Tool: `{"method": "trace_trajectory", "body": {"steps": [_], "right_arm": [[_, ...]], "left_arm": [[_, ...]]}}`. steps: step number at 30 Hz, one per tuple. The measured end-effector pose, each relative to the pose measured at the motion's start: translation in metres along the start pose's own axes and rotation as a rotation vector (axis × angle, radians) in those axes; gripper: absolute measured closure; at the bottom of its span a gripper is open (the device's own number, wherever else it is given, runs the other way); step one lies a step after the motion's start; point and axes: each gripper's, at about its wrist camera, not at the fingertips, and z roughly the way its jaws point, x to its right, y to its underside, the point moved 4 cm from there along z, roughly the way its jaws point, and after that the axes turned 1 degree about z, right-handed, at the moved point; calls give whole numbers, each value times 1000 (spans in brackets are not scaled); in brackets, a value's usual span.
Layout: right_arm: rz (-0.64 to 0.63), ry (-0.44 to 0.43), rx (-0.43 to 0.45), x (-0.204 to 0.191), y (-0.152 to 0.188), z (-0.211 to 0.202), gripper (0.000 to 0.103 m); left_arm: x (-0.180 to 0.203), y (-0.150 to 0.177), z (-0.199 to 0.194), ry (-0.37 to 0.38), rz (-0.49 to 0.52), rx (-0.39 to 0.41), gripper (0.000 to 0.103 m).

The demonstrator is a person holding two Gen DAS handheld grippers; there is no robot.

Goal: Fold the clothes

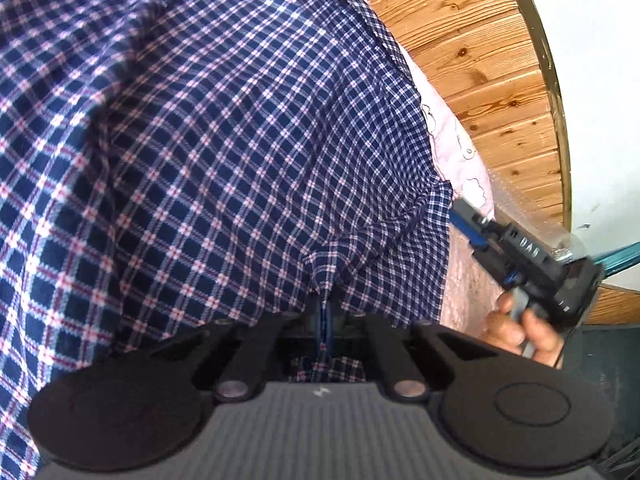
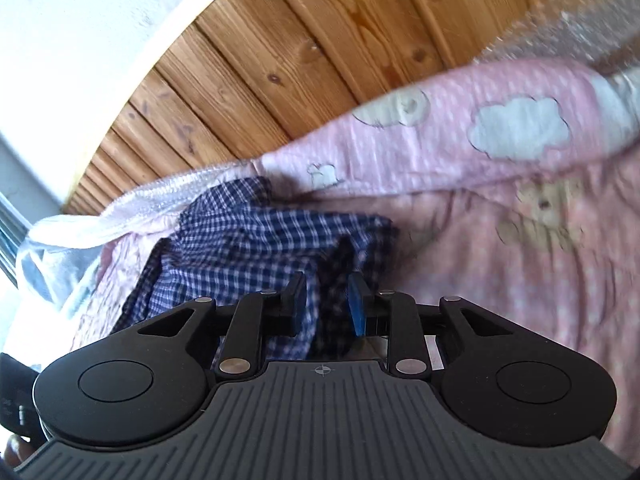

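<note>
left tongs (image 1: 325, 322) are clamped tight on the checked shirt (image 1: 224, 152), which lies on the pink bed cover (image 2: 500, 216); right tongs (image 2: 328, 308) are partly open, a fold of shirt between the pads, can't tell if it's gripped

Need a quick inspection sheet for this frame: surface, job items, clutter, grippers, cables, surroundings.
Surface: pink bedcover with cloud and bear print.
Job's things: checked shirt, navy with pink and white lines, rumpled, partly lifted.
Clutter: bubble wrap bunched along the bedcover's edge.
Grippers: left gripper shut on the shirt's hem; right gripper has shirt cloth bunched between its fingers, blue pads apart, contact unclear. A hand holds the right one.
Cables: nothing seen.
Surroundings: wood panelling behind the bed, white wall above it.
</note>
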Motion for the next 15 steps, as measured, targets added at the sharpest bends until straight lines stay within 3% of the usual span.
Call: {"method": "trace_trajectory", "body": {"steps": [1, 3, 5, 6, 9, 12, 15], "right_arm": [[-33, 22, -22, -3, -2, 8, 86], [-84, 80, -38, -2, -3, 26, 103], [-81, 86, -33, 0, -7, 30, 103], [-71, 86, -35, 1, -8, 30, 102], [-10, 49, -8, -1, 0, 5, 73], [65, 0, 68, -10, 25, -42, 70], [106, -120, 39, -35, 75, -65, 71]], "left_arm": [[-1, 0, 0, -6, -3, 5, 100], [-2, 0, 0, -6, -23, 13, 100], [-2, 0, 1, -3, -32, 15, 100], [-2, 0, 1, -1, -32, 14, 100], [-6, -1, 1, 16, -46, 4, 97], [-9, -2, 1, 27, -58, 0, 97], [-11, -5, 2, 46, -74, -3, 97]]}}
